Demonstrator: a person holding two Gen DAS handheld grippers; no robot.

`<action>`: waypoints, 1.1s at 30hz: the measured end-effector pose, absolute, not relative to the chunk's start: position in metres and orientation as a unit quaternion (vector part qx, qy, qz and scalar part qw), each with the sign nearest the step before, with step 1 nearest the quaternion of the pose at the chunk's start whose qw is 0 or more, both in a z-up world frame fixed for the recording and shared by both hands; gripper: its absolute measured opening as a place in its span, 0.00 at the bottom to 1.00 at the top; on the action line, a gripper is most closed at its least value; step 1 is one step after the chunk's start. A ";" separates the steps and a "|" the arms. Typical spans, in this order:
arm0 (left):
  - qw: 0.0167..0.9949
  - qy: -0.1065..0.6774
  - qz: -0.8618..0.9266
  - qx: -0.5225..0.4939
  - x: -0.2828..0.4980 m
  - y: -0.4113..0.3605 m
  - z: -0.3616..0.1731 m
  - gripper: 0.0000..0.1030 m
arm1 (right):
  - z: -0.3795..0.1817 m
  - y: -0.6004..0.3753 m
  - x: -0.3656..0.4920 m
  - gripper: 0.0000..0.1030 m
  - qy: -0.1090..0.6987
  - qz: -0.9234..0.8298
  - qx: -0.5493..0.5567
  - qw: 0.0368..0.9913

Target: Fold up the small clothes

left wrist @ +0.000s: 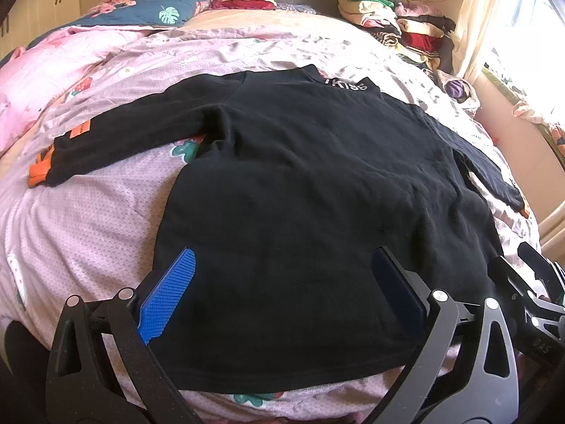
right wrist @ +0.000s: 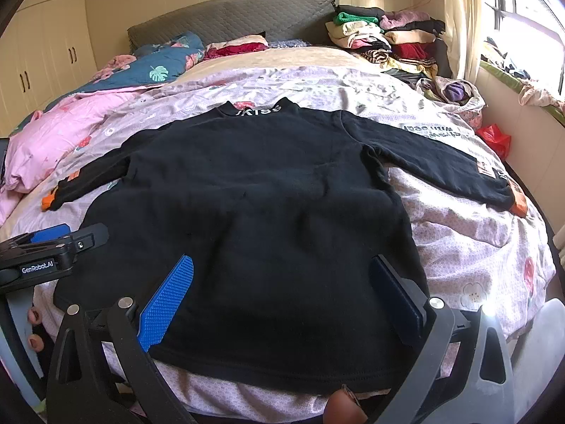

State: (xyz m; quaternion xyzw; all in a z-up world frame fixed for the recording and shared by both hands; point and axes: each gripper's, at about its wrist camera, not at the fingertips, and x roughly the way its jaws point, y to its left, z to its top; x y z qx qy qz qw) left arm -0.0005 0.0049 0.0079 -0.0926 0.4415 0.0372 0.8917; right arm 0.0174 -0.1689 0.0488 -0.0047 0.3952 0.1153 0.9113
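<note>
Shirt (left wrist: 300,176): flat on bed (left wrist: 88,219), collar far, hem nearest jaws.
Left gripper (left wrist: 282,286): wide open, empty.
Right gripper (right wrist: 282,293): wide open, empty.

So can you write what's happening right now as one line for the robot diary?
black top flat on bed, sleeves out | left gripper open | right gripper open | fold not started

My left gripper (left wrist: 282,282) hangs wide over the black sweater (left wrist: 300,183), its linkage cut by the bottom edge. At the lower right of that frame my right gripper (left wrist: 540,289) is mostly out of frame, so I cannot judge its spread there. The sweater's right cuff (left wrist: 519,201) is partly hidden. Upper right, the pile of clothes (right wrist: 388,39) is too jumbled to sort.
</note>
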 end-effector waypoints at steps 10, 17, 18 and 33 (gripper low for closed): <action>0.893 0.440 0.032 -0.089 0.005 0.004 0.007 0.91 | 0.049 -0.168 0.019 0.96 0.396 0.115 -0.002 0.911; 0.895 0.437 0.028 -0.085 0.018 -0.003 0.009 0.91 | 0.048 -0.171 0.029 0.96 0.399 0.113 0.000 0.910; 0.895 0.436 0.028 -0.085 0.022 -0.004 0.010 0.91 | 0.049 -0.172 0.031 0.96 0.400 0.113 0.001 0.910; 0.891 0.443 0.032 -0.096 0.075 -0.007 0.013 0.91 | 0.052 -0.181 0.078 0.96 0.408 0.090 0.007 0.909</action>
